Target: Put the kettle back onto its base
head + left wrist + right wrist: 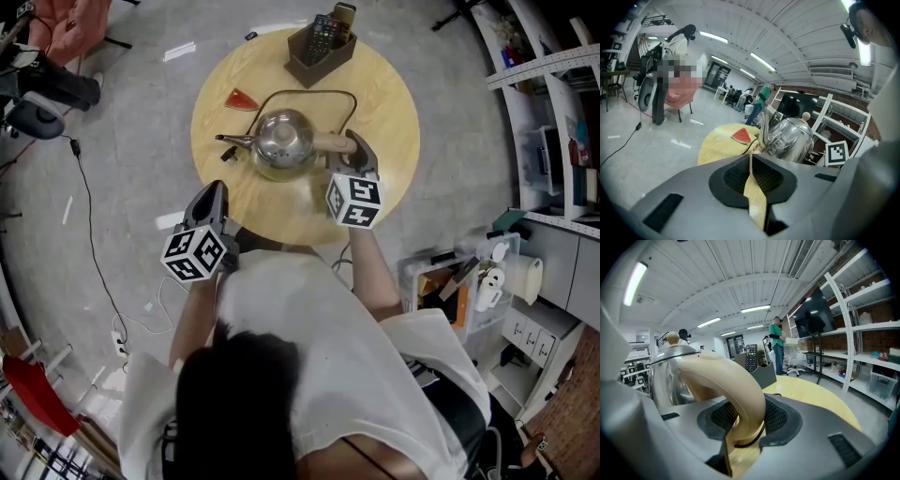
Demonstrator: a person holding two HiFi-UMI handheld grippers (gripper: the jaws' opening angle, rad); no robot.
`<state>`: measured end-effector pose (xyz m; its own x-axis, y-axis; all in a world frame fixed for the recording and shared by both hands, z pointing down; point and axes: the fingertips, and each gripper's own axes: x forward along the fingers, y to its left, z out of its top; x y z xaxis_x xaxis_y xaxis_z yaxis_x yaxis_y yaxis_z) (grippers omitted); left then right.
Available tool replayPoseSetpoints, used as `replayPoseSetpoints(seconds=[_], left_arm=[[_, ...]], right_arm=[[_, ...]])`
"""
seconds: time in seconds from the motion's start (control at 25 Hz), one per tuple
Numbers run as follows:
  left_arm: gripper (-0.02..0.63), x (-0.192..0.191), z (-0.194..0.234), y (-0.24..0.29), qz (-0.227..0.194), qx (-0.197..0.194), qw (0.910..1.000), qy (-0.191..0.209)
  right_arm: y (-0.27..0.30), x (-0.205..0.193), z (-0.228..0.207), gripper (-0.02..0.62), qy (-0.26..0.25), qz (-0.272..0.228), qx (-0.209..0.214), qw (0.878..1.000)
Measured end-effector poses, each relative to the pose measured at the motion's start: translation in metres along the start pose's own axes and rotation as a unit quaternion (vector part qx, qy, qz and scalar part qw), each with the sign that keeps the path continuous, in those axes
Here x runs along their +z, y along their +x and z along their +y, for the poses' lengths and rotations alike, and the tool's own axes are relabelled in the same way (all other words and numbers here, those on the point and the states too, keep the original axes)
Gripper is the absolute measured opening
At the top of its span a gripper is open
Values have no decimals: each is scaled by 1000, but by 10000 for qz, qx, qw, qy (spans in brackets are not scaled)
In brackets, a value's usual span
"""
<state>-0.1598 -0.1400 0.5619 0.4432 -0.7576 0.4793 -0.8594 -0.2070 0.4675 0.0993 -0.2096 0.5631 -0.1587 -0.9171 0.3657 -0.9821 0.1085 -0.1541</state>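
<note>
A shiny steel kettle (284,141) stands on the round wooden table (394,103), spout to the left, cream handle (330,142) to the right. Whether a base lies under it I cannot tell; a dark cord (309,93) loops behind it. My right gripper (361,148) is shut on the handle (726,376), which fills the space between the pads in the right gripper view (745,420). My left gripper (214,187) hovers at the table's near left edge, short of the kettle (794,138), shut with nothing in it (751,159).
A dark holder with remote controls (321,47) stands at the table's far side. A red wedge (241,98) lies left of the cord. Shelving (562,112) and storage boxes (469,281) line the right. A cable (89,216) runs over the floor at left.
</note>
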Motion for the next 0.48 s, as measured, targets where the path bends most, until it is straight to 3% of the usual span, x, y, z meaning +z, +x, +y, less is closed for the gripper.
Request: replayPoseSetpoints(seconds=[0.2, 0.48], left_arm=[[38, -1, -2, 2, 35, -29, 10000, 3], [38, -2, -6, 7, 79, -112, 9999, 36]], right_arm=[[-7, -4, -10, 233, 44, 48, -229, 9997], [-16, -4, -6, 242, -4, 110, -166, 9998]])
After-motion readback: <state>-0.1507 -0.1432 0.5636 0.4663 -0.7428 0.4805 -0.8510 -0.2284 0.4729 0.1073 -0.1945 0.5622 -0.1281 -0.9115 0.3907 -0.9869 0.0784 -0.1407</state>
